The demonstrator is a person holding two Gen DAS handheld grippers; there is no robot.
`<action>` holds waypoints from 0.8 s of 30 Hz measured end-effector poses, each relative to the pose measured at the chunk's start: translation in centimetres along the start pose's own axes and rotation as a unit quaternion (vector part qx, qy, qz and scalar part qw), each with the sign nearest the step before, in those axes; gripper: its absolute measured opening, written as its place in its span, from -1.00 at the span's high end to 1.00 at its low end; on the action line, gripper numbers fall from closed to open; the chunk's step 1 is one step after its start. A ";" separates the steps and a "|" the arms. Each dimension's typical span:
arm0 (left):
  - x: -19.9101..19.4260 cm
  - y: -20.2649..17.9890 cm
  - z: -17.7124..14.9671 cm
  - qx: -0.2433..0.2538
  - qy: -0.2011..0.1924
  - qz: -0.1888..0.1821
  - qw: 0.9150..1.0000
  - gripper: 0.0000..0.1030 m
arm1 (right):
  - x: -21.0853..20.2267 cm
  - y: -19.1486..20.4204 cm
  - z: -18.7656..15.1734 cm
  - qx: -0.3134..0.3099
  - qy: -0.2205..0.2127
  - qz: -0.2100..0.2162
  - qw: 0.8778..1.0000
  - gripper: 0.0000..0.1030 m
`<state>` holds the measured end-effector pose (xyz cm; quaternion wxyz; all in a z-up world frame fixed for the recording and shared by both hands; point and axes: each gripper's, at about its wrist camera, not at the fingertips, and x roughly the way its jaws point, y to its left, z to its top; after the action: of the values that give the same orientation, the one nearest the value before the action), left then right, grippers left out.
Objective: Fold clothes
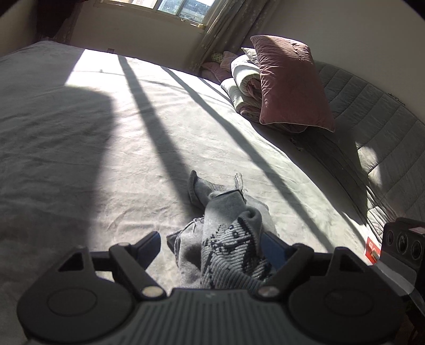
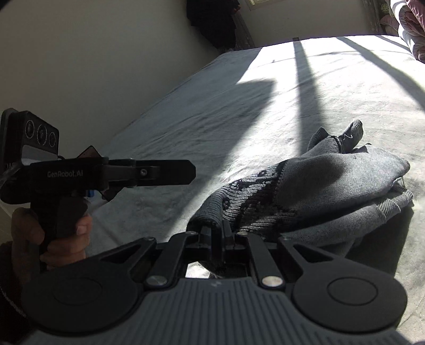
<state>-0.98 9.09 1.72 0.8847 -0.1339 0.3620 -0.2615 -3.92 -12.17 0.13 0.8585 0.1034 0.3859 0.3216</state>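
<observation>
A grey knit sweater [image 1: 225,238] with a dark patterned band lies crumpled on the grey bed sheet [image 1: 106,159]. My left gripper [image 1: 212,246] is open, and the cloth bunches between its spread fingers, against the right one. In the right wrist view the sweater [image 2: 318,185] lies ahead in a heap, a sleeve cuff [image 2: 350,135] pointing away. My right gripper [image 2: 216,233] is shut on the sweater's near edge. The left gripper [image 2: 186,172] shows side-on at the left, held by a hand.
A maroon pillow [image 1: 289,85] leans on a folded quilt [image 1: 241,87] at the bed's far right, by a quilted grey headboard [image 1: 372,132]. A window [image 1: 183,8] casts sunlight and dark shadow bars across the bed. A wall [image 2: 93,66] runs along the bed's left side.
</observation>
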 end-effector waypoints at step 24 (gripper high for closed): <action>10.4 0.5 2.0 -0.059 0.069 -0.010 0.996 0.12 | -0.2 -2.9 1.0 -0.028 0.009 0.065 0.997 -0.50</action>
<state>6.94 3.80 -3.04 0.8453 -0.1716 0.4355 -0.2575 -1.90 -14.42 -0.29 0.8349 0.1017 0.3768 0.3880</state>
